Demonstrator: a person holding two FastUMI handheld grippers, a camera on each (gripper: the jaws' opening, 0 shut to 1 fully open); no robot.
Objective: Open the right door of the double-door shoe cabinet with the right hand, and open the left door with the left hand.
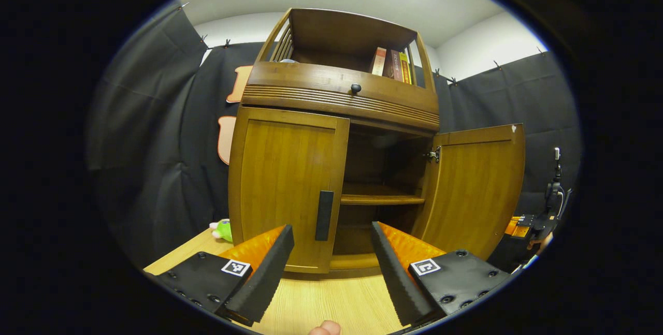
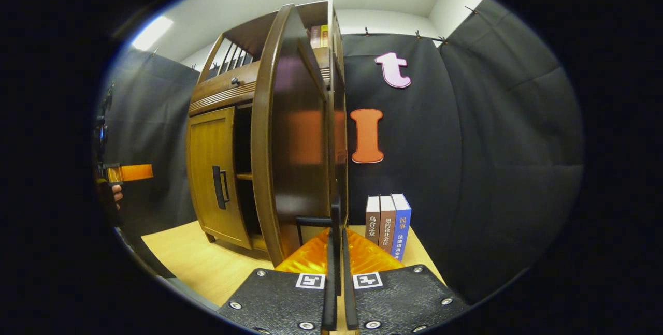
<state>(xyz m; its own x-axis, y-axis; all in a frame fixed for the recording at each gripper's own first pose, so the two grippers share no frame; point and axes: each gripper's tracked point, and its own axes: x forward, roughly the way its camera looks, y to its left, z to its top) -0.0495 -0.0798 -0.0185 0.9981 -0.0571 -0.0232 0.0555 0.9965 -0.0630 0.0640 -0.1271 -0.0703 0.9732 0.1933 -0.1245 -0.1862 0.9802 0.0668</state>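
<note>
In my left gripper view the shoe cabinet [image 1: 336, 138] fills the middle of the frame, standing on a pale wooden table [image 1: 321, 304]. Its right door [image 1: 474, 190] is swung wide at centre right, baring the right half of the inside: one shelf [image 1: 380, 199] crosses it, and I see nothing on the shelf or on the floor of the compartment under it. The left door [image 1: 287, 190] sits closed at centre left, its dark handle [image 1: 324, 216] upright near its inner edge. Above the doors is a drawer front with a small round knob [image 1: 355, 87], and in the open top section a few books [image 1: 391, 64] stand upright at the upper right.

My left gripper [image 1: 331, 257] is released, fingers spread wide at the bottom of the frame, touching nothing; the closed door's handle shows between them, farther off. A green soft toy [image 1: 222, 230] peeks out at the cabinet's lower left corner.

In my right gripper view the open right door [image 2: 295, 133] stands edge-on through the centre. My right gripper [image 2: 335, 252] is clenched on that door's handle [image 2: 321, 221] at lower centre, both fingers pressed together on it. Three upright books [image 2: 388, 223] stand on the table just right of it, against the black cloth. My left gripper [image 2: 129, 173] shows at the far left edge.
</note>
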